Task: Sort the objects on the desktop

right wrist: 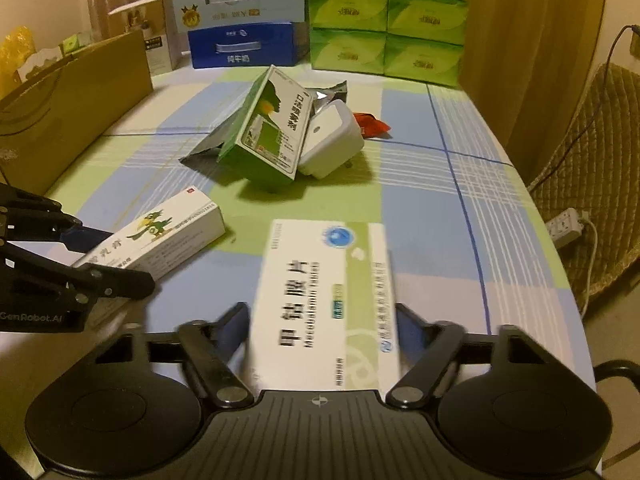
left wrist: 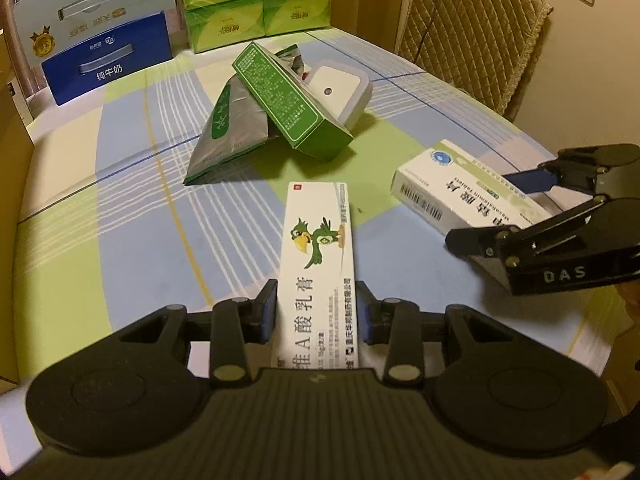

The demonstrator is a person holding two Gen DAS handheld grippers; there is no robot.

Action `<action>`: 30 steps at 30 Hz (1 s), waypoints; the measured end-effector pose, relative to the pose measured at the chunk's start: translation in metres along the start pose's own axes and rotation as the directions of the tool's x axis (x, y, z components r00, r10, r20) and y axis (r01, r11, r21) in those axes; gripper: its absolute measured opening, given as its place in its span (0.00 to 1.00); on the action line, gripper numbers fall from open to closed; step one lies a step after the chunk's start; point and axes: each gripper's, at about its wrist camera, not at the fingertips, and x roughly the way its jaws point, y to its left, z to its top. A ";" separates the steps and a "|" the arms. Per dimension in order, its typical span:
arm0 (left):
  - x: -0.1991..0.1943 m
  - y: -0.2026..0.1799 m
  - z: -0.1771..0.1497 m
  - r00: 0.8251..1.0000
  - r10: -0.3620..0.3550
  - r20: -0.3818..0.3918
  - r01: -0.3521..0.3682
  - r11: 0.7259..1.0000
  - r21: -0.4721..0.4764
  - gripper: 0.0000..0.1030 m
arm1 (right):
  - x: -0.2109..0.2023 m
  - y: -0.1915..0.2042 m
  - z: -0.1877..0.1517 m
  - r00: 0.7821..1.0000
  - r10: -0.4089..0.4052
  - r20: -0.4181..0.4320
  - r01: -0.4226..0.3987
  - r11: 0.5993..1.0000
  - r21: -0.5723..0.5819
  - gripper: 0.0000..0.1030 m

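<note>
My left gripper (left wrist: 317, 312) holds the bird box (left wrist: 316, 264), my right gripper (right wrist: 320, 328) the pill box (right wrist: 324, 300), near the desk's (left wrist: 120, 240) front edge. I should squeeze gently and lift level.

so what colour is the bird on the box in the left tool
Green, with a yellow beak, on the white box; clearest in the left wrist view.

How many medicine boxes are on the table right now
3. The parrot box sits between the left gripper fingers, the white tablet box between the right gripper fingers, and the green box leans in the middle pile. More may be hidden.
</note>
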 end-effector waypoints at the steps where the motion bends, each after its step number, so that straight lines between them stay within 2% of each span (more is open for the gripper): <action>1: 0.001 0.000 0.001 1.000 0.002 0.000 -0.002 1.000 0.001 0.33 | 0.001 -0.001 0.000 1.000 0.001 -0.002 -0.001 1.000 0.005 0.66; 14: -0.017 -0.003 -0.001 1.000 0.015 -0.013 -0.015 1.000 -0.025 0.32 | -0.024 0.001 0.004 1.000 0.003 0.019 -0.004 1.000 0.021 0.66; 30: -0.104 0.013 0.015 0.994 0.087 0.069 -0.082 0.994 -0.074 0.32 | -0.080 0.035 0.047 0.994 0.057 0.088 -0.055 0.998 -0.022 0.66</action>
